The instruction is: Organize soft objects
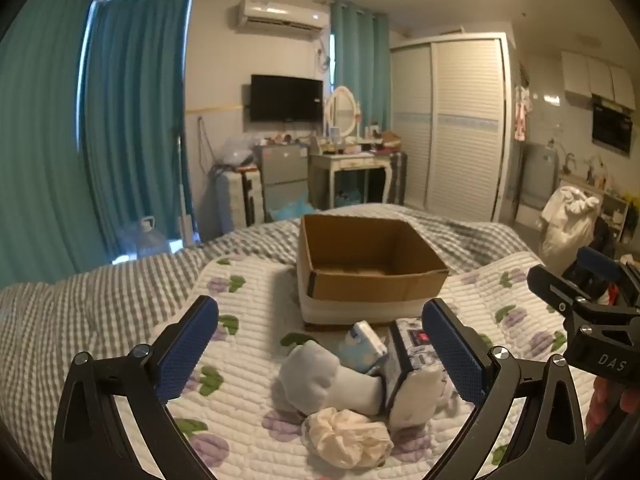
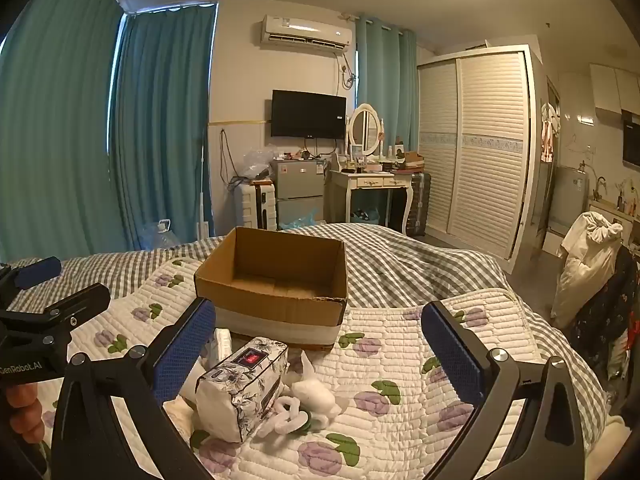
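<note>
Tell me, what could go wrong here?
The sock, tissue pack and scrunchie lie bunched together, so the open left claw might grab two at once. The box sits on soft quilt and could tip if bumped. Both claws hover close and may collide.

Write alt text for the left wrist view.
Open left tongs hover over a small pile on a floral quilt: a rolled sock, a cream scrunchie and two tissue packs. An empty cardboard box sits just beyond; the right tongs show at the right edge.
</note>
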`<state>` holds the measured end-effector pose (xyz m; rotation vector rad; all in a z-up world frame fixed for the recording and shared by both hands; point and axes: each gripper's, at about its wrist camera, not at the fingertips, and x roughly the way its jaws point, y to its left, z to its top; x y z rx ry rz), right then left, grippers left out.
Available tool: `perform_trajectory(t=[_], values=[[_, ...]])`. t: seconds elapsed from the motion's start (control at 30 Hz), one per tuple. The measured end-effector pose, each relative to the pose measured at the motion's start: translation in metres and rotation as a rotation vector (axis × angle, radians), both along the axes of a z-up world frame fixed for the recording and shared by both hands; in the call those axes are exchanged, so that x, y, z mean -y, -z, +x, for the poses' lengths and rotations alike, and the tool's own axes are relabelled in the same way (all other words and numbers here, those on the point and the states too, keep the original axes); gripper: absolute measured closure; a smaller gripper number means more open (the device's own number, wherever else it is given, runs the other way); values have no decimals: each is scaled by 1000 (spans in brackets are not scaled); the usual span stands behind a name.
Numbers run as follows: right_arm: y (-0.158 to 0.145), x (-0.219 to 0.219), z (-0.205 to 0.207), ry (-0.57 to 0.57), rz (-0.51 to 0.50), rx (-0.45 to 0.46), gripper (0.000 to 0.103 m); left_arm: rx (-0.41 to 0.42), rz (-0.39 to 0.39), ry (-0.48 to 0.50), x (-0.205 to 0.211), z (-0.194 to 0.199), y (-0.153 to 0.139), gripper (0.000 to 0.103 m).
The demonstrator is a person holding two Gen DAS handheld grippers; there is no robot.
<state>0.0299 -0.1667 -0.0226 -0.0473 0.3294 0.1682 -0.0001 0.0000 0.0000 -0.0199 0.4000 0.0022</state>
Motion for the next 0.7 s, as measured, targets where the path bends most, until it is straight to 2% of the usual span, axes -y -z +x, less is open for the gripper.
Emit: perform_trajectory(t=[0.7], values=[[7, -2, 1, 2, -2, -8, 0, -2, 6, 2, 0, -1, 1, 0]])
